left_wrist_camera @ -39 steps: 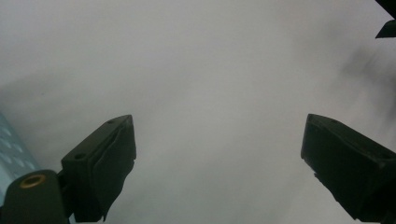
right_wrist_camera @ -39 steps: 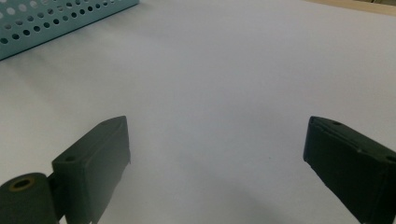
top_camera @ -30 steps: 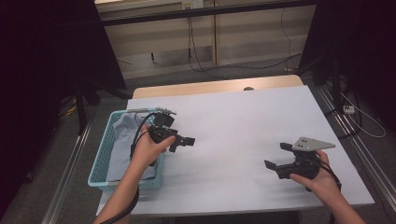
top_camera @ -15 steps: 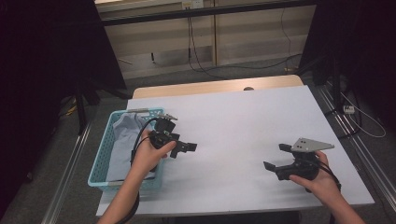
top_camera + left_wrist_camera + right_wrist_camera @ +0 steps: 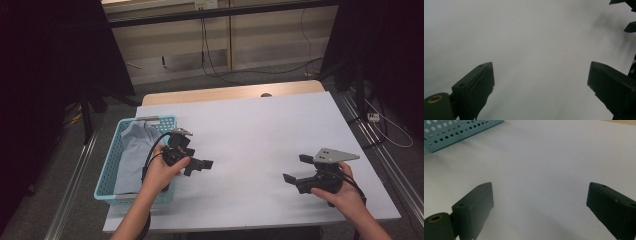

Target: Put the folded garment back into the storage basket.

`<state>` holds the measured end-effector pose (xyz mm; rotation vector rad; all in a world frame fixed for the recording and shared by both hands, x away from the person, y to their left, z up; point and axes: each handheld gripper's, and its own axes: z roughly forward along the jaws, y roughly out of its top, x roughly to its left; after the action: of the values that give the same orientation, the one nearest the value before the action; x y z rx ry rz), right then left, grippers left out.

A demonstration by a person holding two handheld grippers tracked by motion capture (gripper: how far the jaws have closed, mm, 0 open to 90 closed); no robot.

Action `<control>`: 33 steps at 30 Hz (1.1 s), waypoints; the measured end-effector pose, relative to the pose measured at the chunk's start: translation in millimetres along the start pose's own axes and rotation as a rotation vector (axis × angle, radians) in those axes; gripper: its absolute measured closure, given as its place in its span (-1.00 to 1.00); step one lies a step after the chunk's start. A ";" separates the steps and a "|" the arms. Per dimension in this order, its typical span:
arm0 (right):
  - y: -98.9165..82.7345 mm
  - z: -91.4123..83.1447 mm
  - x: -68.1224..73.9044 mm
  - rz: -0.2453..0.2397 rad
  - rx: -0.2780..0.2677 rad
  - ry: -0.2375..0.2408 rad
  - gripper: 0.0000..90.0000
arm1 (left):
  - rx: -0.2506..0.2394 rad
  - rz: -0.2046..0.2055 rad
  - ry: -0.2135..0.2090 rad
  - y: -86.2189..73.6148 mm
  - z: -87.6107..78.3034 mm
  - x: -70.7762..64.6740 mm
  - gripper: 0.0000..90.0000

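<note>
Both grippers, left [image 5: 200, 165] and right [image 5: 295, 169], hovered over the worktop [image 5: 250, 130] with fingers apart, gripping nothing; the basket [image 5: 107, 172] held cloth [image 5: 132, 150].

No text, label, brand, number or sign can be read in any view. The white table [image 5: 250, 130], the light blue basket [image 5: 107, 172] at the left of the frame, the grey cloth [image 5: 132, 150] inside it and both grippers carry no legible marking.
</note>
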<state>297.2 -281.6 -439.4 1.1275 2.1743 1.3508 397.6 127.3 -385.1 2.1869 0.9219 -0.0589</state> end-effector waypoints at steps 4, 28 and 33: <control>-2.2 -0.8 -0.6 0.007 0.011 0.003 -0.84 | 0.008 0.002 -0.006 -4.1 3.1 -1.2 -0.84; -3.7 -7.9 -0.4 0.005 -0.001 0.002 -0.84 | -0.028 0.004 -0.037 -18.9 1.5 -14.7 -0.84; -4.7 -9.4 -0.2 0.005 -0.001 0.004 -0.84 | -0.039 0.011 -0.049 -22.5 2.3 -18.0 -0.84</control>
<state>289.2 -288.4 -438.9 1.1318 2.1742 1.3570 370.6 125.4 -395.2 2.1452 0.8773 -0.0880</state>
